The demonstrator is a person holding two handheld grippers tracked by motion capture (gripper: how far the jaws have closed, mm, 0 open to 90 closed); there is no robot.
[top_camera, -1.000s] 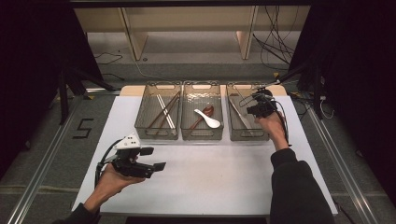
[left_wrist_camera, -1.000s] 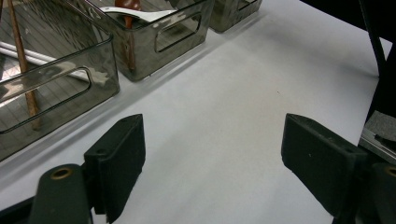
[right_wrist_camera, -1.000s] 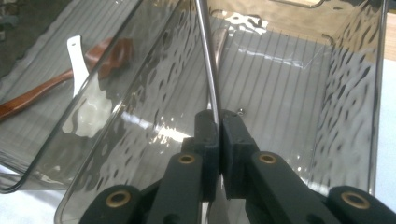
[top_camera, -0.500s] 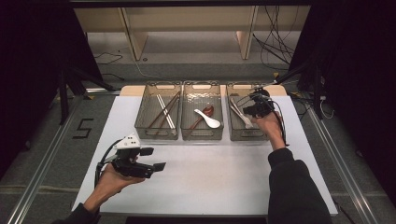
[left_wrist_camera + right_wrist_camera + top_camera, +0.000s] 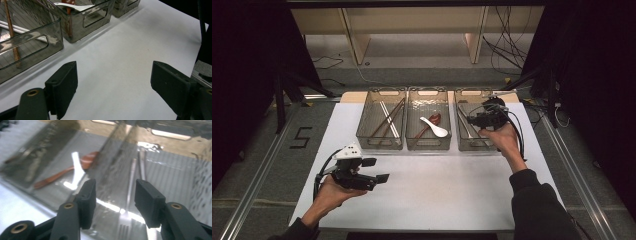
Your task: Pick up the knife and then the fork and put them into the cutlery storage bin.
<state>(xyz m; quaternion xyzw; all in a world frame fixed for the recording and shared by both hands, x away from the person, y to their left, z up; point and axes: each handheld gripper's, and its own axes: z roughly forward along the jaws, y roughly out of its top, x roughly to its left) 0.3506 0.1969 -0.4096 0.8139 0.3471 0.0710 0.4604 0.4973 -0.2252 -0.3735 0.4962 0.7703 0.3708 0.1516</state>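
A metal fork (image 5: 130, 202) lay flat on the floor of the right-hand bin (image 5: 460, 137), its long axis running along the bin's length, tines toward the near wall and handle toward the far one. The right tool (image 5: 475, 120) hovered above it over that bin; its jaws had just been opening and stood apart with nothing gripped. In the middle bin (image 5: 428, 145) lay a white spoon (image 5: 435, 128) and a brown spoon (image 5: 429, 124). The left tool (image 5: 374, 170) hung wide open and empty over the white counter (image 5: 437, 195).
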